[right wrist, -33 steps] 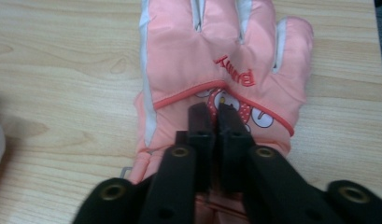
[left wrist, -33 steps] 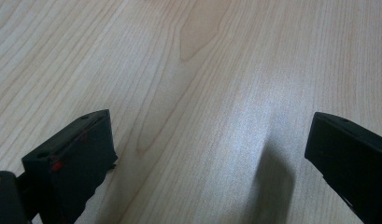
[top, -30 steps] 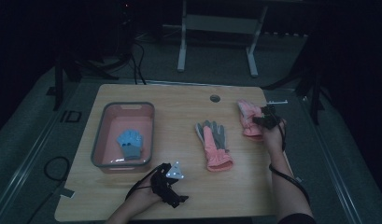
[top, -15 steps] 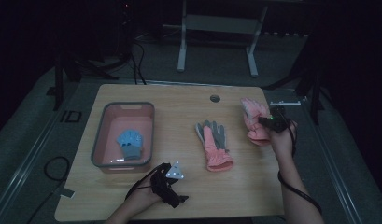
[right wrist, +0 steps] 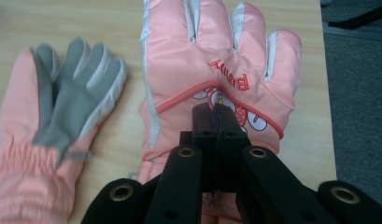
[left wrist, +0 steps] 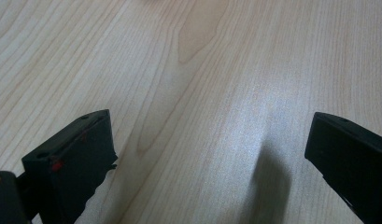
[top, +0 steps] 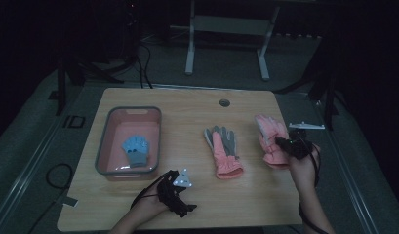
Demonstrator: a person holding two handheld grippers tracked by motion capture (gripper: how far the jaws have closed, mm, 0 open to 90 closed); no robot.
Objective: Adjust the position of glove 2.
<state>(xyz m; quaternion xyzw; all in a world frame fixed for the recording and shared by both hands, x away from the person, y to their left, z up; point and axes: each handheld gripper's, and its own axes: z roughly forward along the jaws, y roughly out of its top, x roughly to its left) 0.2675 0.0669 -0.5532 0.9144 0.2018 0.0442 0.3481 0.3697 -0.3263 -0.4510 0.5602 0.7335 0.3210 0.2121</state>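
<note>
a dark room surrounds a pale wooden tabletop [top: 187, 105], with a metal frame stand [top: 226, 39] on the grey floor beyond its far edge and cables trailing at the left. on the left part of the tabletop sits a pink bin [top: 103, 146] with a grey rim, and a small blue glove [top: 136, 148] lies flat inside it. near the middle lies a pink glove with a grey palm [top: 224, 148], palm up, fingers pointing away from the person, cuff toward the near edge.

the right tongs [top: 280, 142] are at the right side of the tabletop, pressed together on a second pink glove [top: 271, 136], gripping it low on its back near the cuff. in the right gripper view the black jaws meet tight on the fabric of that glove [right wrist: 212, 70], just below a red seam line and a cartoon print with red lettering; the grey-palmed glove [right wrist: 62, 116] lies just beside it, apart.

the left tongs [top: 180, 195] rest low at the near edge of the tabletop, close to the bin's near corner. in the left gripper view the jaws stand spread wide with bare wood grain [left wrist: 202, 93] between them, pinching nothing.
</note>
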